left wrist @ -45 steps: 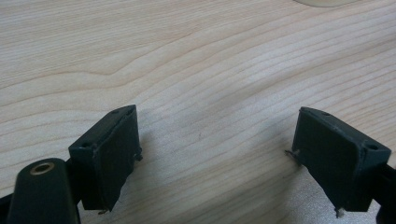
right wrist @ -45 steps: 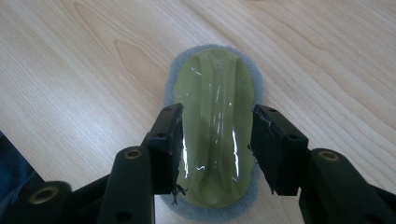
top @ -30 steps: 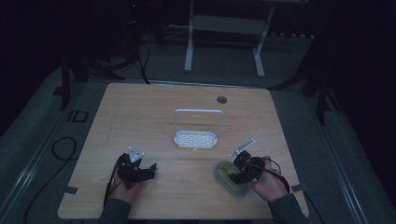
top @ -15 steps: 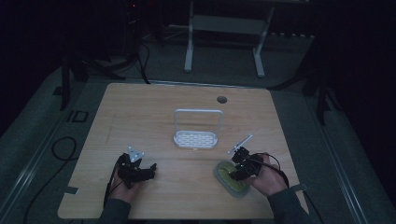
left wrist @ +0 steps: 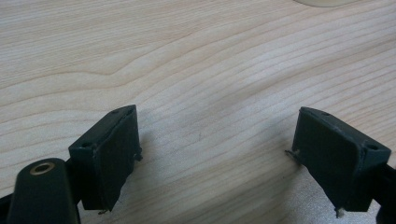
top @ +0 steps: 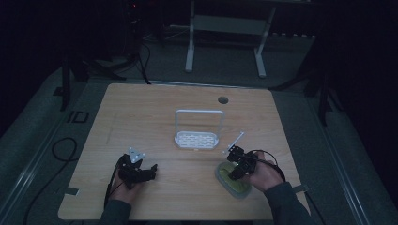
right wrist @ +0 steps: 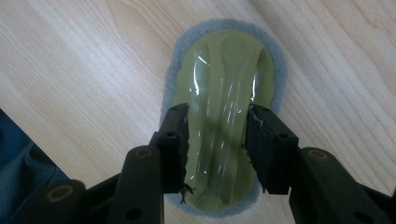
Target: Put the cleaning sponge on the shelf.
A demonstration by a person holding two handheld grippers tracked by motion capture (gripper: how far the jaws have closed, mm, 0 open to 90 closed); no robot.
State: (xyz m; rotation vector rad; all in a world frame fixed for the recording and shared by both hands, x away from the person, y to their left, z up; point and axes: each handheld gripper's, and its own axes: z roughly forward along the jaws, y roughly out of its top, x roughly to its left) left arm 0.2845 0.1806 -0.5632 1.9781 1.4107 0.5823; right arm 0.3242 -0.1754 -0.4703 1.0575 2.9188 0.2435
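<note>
Item: green scrubber (right wrist: 224,112) with grey pad, flat at the table's (top: 155,112) near right. Right gripper (right wrist: 217,142): jaws just closing, straddling its raised handle; contact uncertain, pickup imminent. Left gripper (left wrist: 217,154): wide open, empty.

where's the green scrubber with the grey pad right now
In the high view the oval green plastic scrubber with the grey pad lies near the table's front right corner, under the right gripper, whose jaws straddle its raised handle.
</note>
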